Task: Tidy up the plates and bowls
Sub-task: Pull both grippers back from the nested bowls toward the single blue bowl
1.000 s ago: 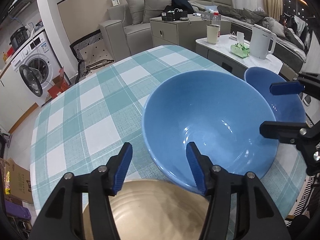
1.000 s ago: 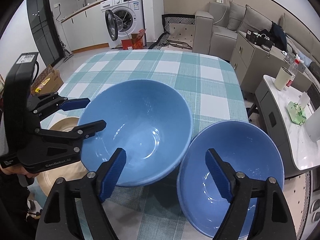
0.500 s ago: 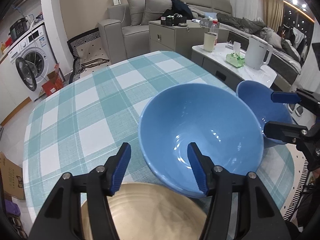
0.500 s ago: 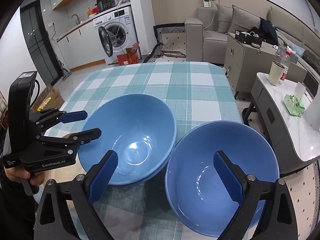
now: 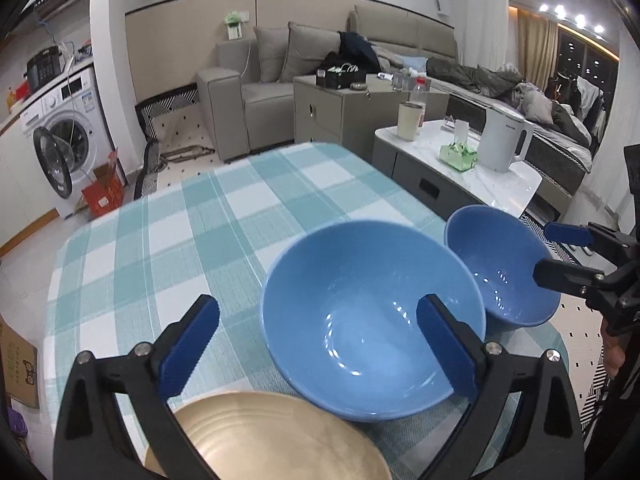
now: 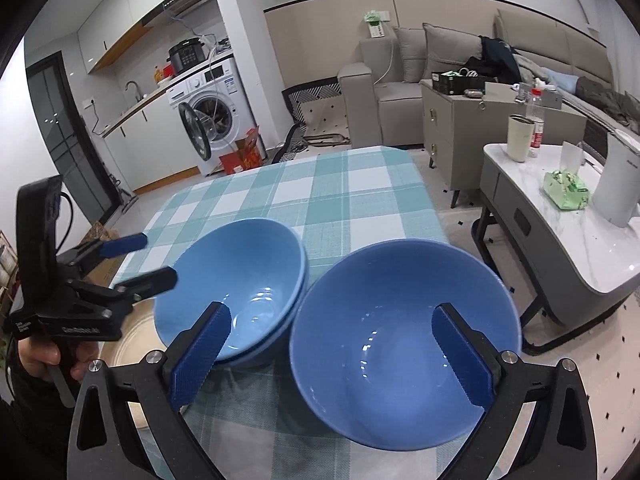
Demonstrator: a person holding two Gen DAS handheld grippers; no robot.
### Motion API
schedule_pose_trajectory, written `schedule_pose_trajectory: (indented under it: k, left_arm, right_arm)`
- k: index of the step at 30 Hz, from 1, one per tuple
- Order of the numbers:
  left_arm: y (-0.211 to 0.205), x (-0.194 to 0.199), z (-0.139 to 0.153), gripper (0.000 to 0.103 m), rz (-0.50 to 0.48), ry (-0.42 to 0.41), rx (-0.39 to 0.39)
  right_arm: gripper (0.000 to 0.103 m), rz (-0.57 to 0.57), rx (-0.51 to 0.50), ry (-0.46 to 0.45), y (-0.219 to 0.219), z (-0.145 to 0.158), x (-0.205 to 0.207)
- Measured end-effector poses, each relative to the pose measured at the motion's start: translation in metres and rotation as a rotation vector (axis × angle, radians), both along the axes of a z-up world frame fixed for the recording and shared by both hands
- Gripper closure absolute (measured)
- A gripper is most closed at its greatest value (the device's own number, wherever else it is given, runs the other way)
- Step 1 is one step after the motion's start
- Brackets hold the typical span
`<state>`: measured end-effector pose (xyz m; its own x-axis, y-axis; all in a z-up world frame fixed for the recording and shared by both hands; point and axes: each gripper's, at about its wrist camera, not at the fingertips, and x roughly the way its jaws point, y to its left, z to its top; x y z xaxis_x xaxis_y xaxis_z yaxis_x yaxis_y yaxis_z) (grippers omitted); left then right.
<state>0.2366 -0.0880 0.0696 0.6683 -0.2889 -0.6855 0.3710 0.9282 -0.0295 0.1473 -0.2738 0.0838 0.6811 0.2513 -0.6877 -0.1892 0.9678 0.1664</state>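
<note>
A large blue bowl [image 5: 372, 320] [image 6: 228, 292] stands on the checked table [image 5: 200, 232]; in the right wrist view a second rim shows under it, as if it were nested in another bowl. To its right stands another blue bowl [image 5: 500, 264] [image 6: 404, 340]. A tan plate [image 5: 264, 440] [image 6: 128, 344] lies at the near left. My left gripper [image 5: 317, 308] [image 6: 160, 258] hovers over the large bowl's near rim, jaws opening, pads touching nothing. My right gripper [image 6: 332, 312] [image 5: 542, 252] hangs above the right bowl, jaws opening wide, nothing gripped.
The right bowl sits near the table's right edge. Beyond that edge is a white side table [image 6: 560, 240] with a kettle [image 5: 502, 144], a cup and a green tissue pack. A person's hand [image 6: 40, 356] holds the left gripper. A sofa and a washing machine stand farther back.
Both grippers' jaws have spread much wider. The left gripper has risen and drawn back from the large bowl. The right gripper has shifted right, over the right bowl.
</note>
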Motion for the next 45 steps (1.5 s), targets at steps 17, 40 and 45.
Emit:
schedule_pose_trajectory:
  k: [17,40,45]
  left_arm:
    - [-0.029,-0.013,0.021,0.002,-0.041,-0.039,0.013]
    - [-0.069,-0.01,0.021,0.002,-0.134,-0.003,0.027]
    - [-0.081,-0.006,0.019,0.002,-0.161,0.009,0.04]
  right_arm:
    - [0.001,-0.052,0.021,-0.039,-0.039,0.01,-0.032]
    - [0.001,-0.088,0.036,-0.015,-0.056,0.006,-0.036]
    - [0.001,-0.093,0.039,-0.011,-0.059,0.006,-0.036]
